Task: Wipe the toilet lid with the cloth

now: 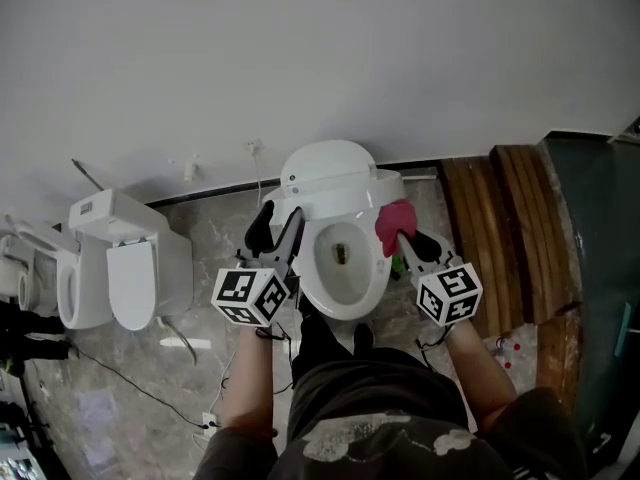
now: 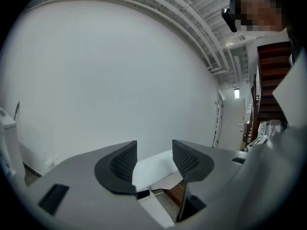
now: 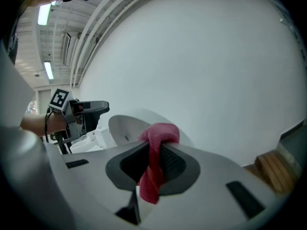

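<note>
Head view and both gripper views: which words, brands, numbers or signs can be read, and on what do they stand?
No readable text in any view.
One cube on the left gripper, one cube on the right gripper: black-and-white square patterns, no letters.
On the neighbouring toilet's tank, a grey patch: too small to read.
The cloth: no label shows.

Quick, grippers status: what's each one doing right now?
Left gripper: open, nothing between the jaws.
Right gripper: closed on the pink cloth.
</note>
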### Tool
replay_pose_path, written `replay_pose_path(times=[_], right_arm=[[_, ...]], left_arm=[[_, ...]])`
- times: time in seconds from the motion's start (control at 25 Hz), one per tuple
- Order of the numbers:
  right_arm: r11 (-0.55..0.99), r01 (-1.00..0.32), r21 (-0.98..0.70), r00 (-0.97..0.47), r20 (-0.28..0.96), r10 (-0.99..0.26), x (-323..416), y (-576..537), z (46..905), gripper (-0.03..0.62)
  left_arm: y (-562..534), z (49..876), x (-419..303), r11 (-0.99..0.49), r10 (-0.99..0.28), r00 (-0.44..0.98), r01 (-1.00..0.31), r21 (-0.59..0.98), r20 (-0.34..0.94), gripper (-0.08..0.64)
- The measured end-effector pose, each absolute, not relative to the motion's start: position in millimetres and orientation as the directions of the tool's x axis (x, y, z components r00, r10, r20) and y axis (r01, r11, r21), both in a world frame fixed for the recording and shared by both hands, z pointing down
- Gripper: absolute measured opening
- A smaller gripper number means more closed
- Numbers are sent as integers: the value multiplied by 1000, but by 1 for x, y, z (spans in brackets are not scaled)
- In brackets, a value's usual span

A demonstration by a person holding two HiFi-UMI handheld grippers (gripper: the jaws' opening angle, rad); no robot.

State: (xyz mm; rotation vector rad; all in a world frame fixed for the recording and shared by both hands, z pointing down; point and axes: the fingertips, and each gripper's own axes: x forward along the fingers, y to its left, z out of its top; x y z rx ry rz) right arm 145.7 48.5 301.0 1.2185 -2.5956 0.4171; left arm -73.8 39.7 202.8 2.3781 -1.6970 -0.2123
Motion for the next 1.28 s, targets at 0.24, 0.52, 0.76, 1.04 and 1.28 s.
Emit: replay_pose_path(times=[0.24, 0.52, 0.76, 1.04, 1.28], right_arm=[[547, -830, -112, -556, 258, -790, 184, 19, 258, 43], [569, -818, -84, -575, 172, -800, 160, -30, 213, 43], [635, -769, -72, -634, 208, -745, 110, -43, 226, 43], [661, -746, -78, -655, 261, -709, 99, -27, 256, 43], [674, -731, -110, -668, 320, -672, 102, 5, 292, 43]], left_arm=[[17, 176, -50, -368, -927, 375, -913, 176, 3, 176], [-11, 180, -41, -368, -923, 380, -918, 145, 62, 32], [-25, 203, -40, -382, -905, 406, -906, 180, 124, 31], [-13, 219, -35, -385, -892, 417, -903, 191, 174, 31], [14, 247, -30, -352, -890, 401, -907, 231, 218, 31]])
